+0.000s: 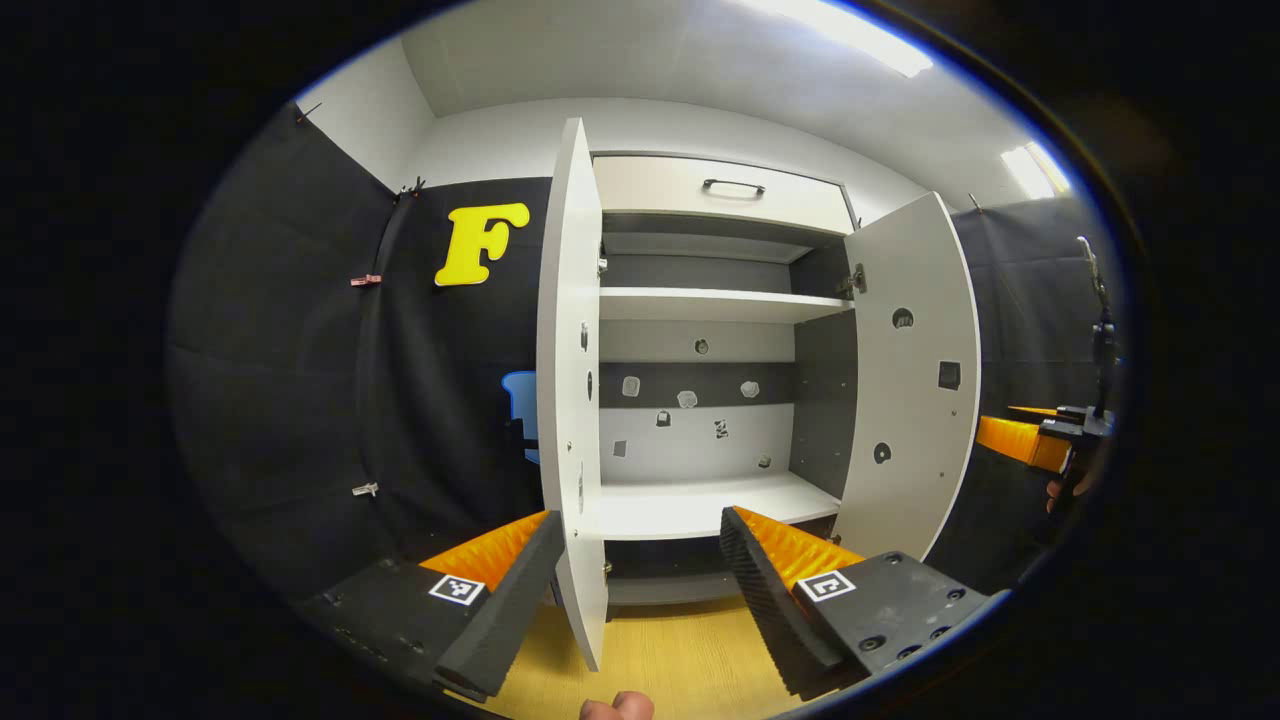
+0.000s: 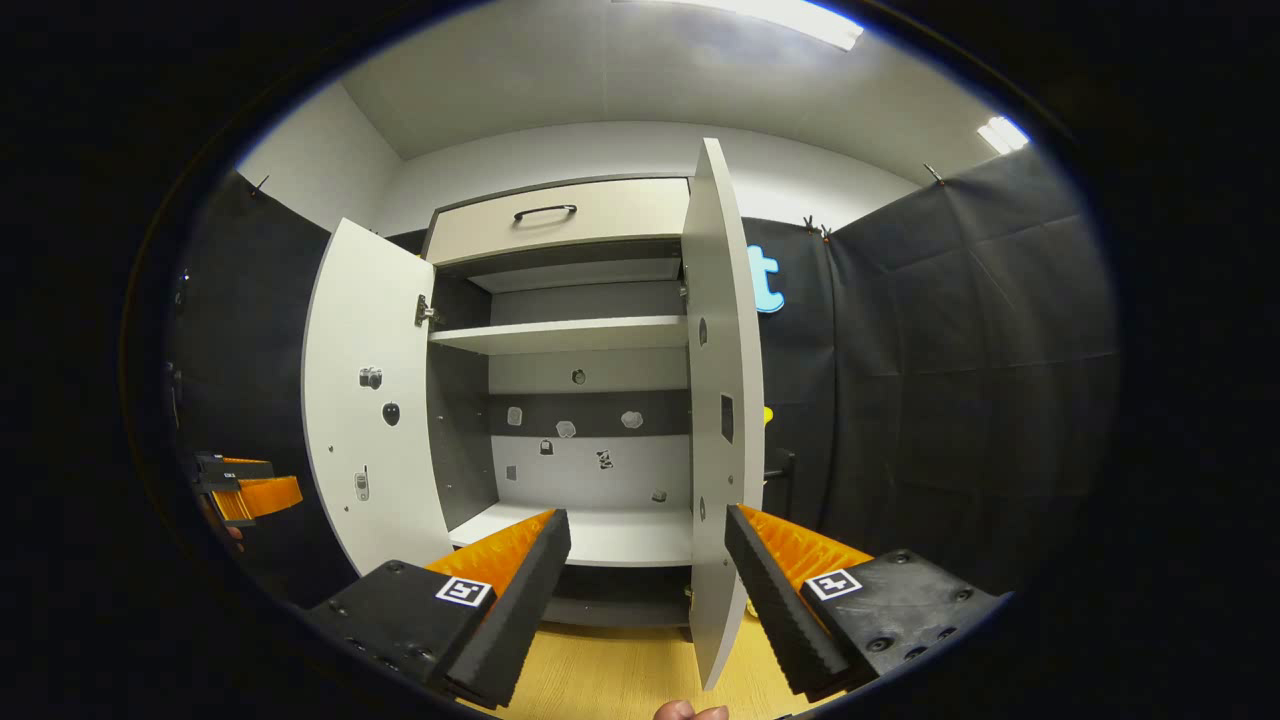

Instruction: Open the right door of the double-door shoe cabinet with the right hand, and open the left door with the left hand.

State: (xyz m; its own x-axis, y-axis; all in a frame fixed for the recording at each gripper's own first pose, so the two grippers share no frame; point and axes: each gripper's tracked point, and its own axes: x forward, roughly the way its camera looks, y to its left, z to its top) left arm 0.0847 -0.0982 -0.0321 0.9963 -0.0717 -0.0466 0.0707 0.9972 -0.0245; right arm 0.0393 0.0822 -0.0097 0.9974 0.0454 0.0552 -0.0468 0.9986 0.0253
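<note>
My left gripper [image 1: 640, 590] fingers spread wide, the left door [image 1: 570, 400] edge between them, untouched. Right gripper [image 2: 645, 600] fingers equally wide astride the right door [image 2: 722, 420] edge. Shoe cabinet [image 2: 560, 340] stands open ahead.

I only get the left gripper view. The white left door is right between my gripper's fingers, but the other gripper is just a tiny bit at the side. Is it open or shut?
Observer: In the right gripper view the right gripper is open, with the front edge of the white right cabinet door between its fingers.
Operator: I see my door edge-on. Is it wide open?
Observer: Yes. The white left cabinet door stands wide open, its inner face in full sight with three small marks on it.
</note>
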